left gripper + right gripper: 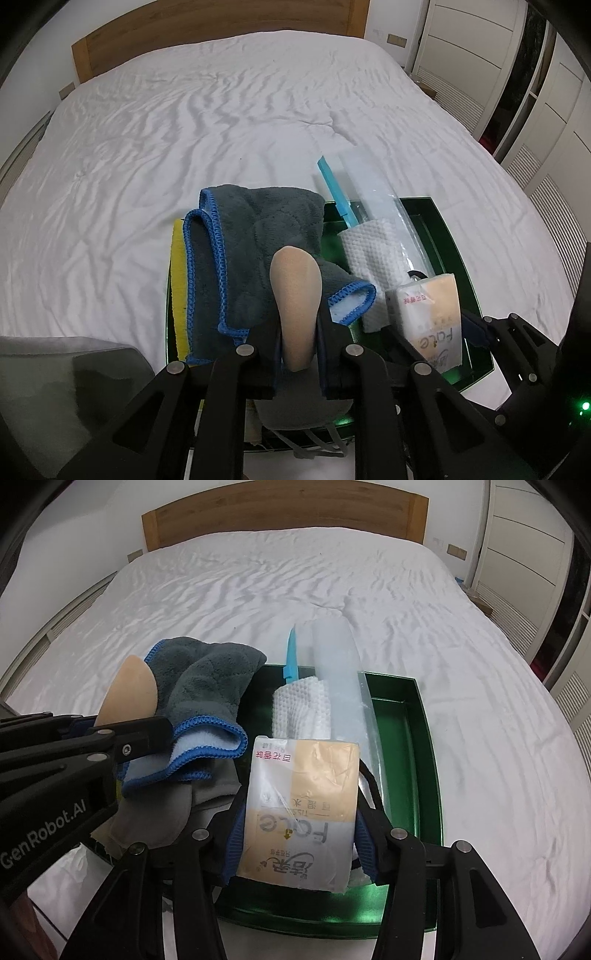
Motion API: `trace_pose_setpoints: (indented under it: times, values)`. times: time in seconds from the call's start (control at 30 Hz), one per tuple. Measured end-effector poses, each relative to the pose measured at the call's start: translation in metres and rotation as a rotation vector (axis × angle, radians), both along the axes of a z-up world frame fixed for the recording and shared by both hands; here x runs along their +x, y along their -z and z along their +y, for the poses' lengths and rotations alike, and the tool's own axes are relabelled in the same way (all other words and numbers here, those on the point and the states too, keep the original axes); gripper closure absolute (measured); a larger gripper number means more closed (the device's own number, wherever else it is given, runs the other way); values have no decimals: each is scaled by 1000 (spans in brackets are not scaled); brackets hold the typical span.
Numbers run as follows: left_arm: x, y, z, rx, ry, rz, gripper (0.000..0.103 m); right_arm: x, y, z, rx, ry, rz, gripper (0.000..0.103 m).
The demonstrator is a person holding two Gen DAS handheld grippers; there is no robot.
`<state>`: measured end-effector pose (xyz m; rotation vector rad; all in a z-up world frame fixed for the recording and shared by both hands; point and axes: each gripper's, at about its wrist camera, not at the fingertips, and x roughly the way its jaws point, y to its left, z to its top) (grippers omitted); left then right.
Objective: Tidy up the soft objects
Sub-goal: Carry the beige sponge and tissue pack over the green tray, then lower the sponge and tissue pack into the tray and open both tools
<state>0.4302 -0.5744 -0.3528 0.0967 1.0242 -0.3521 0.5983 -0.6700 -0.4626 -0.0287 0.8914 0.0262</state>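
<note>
A beige pad [295, 302] is clamped by the left gripper [297, 332] and a tissue pack [301, 812] by the right gripper [295, 834] over the green tray [424, 738]; snagging the grey towel [258, 240] is risked.

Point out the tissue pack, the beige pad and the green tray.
tissue pack [301, 812], right wrist view, middle of its printed face, held in the right claw.
beige pad [295, 291], left wrist view, middle of its rounded body, held in the left claw.
green tray [424, 734], right wrist view, right wall.
</note>
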Motion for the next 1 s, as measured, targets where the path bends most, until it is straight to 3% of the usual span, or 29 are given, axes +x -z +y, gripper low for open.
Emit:
trace_pose_setpoints:
  times: [0.53, 0.57, 0.63, 1.0]
  values:
    - [1, 5, 7, 7, 1, 11, 89, 7, 3, 5, -16, 4, 7, 52]
    - [1, 5, 7, 6, 2, 13, 86, 7, 3, 5, -16, 4, 8, 51]
    - [1, 5, 8, -5, 1, 19, 66, 7, 2, 4, -14, 6, 10, 50]
    - [0, -5, 8, -16, 8, -13, 57, 6, -2, 5, 3, 3, 4, 48]
